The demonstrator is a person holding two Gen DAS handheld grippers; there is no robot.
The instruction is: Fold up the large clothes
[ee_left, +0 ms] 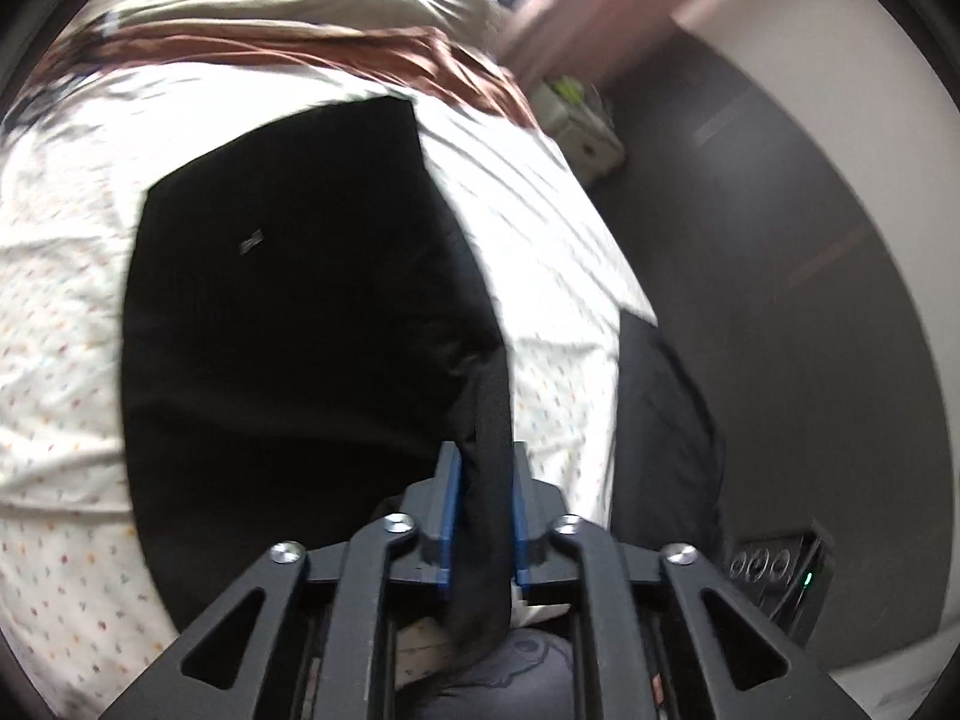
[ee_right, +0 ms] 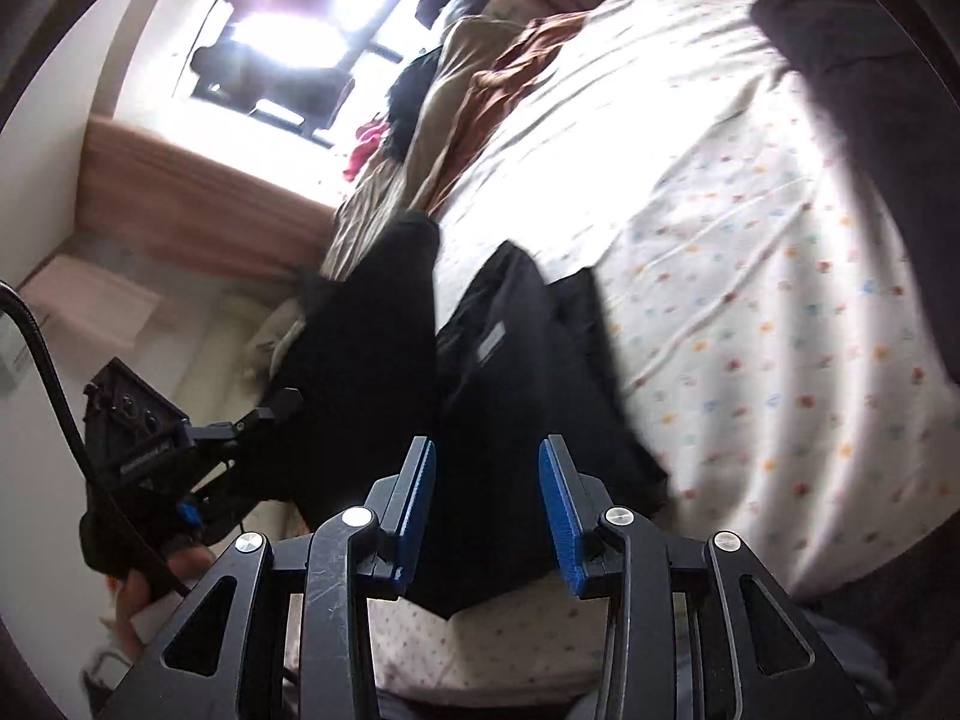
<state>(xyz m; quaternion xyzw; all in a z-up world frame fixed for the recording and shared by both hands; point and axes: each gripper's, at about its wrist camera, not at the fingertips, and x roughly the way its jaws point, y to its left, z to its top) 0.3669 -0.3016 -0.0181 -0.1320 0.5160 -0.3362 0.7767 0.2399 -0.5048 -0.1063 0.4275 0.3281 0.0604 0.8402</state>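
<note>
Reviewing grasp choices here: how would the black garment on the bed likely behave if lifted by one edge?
The black garment is probably floppy: a strip of it droops between the left gripper pads. It lies flat on the dotted bedsheet, so it would likely sag and unfold. The right gripper stands open over it.

A white bedsheet (ee_left: pixel 72 276) dotted with small coloured marks covered the bed. Along its far side lay a rumpled brown cloth (ee_left: pixel 336 51) and a beige cloth (ee_right: pixel 420 138) beside it, with something red (ee_right: pixel 367 147) bunched near them. A bright window (ee_right: pixel 288 36) with dark bars stood beyond, above a pale wooden ledge (ee_right: pixel 198 204). A white box (ee_left: pixel 579 132) sat by the bed's corner on the dark floor (ee_left: pixel 780 252).
</note>
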